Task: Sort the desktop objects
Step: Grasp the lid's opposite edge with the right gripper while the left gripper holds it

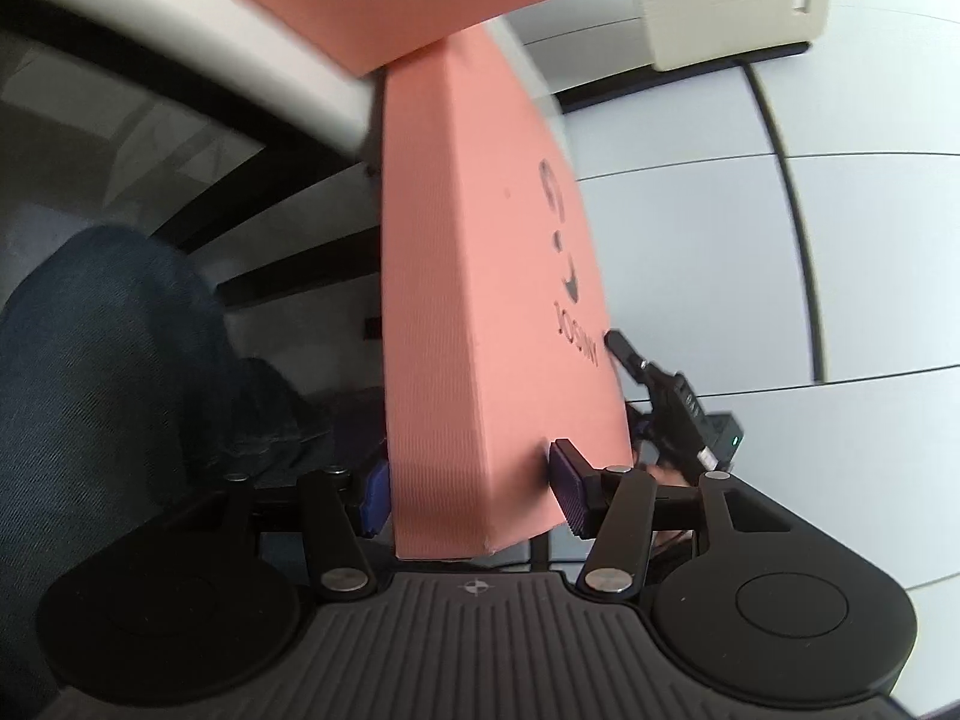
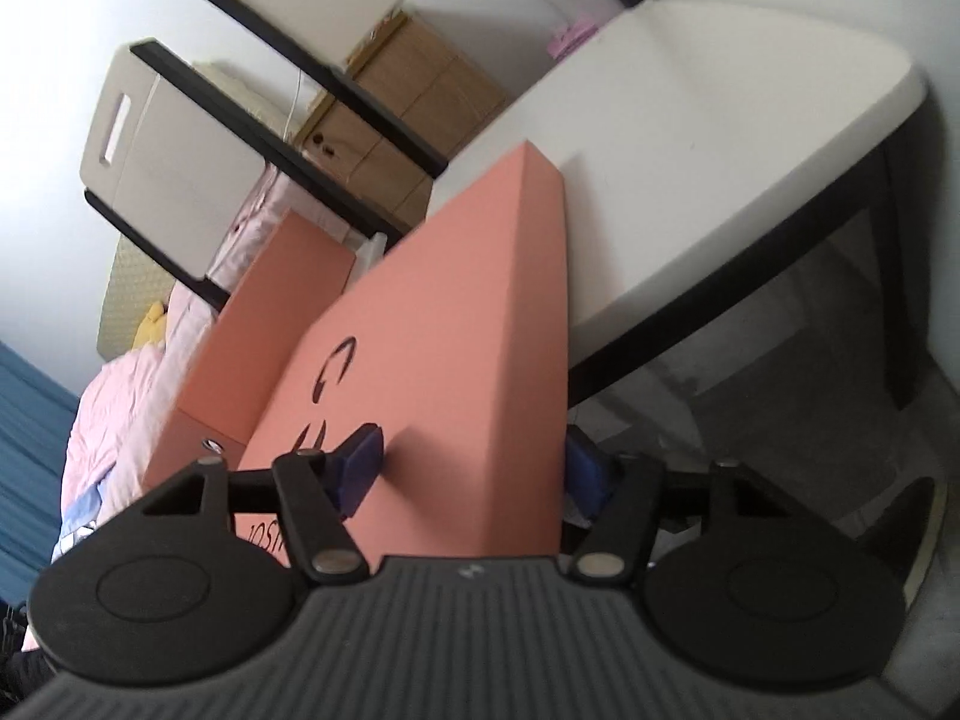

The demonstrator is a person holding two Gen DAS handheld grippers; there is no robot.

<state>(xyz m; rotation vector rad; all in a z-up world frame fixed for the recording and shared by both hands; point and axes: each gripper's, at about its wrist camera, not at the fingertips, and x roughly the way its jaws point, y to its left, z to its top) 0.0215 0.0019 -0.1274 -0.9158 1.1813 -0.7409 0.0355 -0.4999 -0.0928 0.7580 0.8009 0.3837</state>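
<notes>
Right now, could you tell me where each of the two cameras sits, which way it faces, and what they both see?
Left wrist: on the left gripper, looking along its fingers at the salmon box clamped between the pads; a trouser leg shows left, and the other gripper beyond the box.
Right wrist: on the right gripper, facing the white table and shelves, pads clamped on the same box.
Shared: the box.
</notes>
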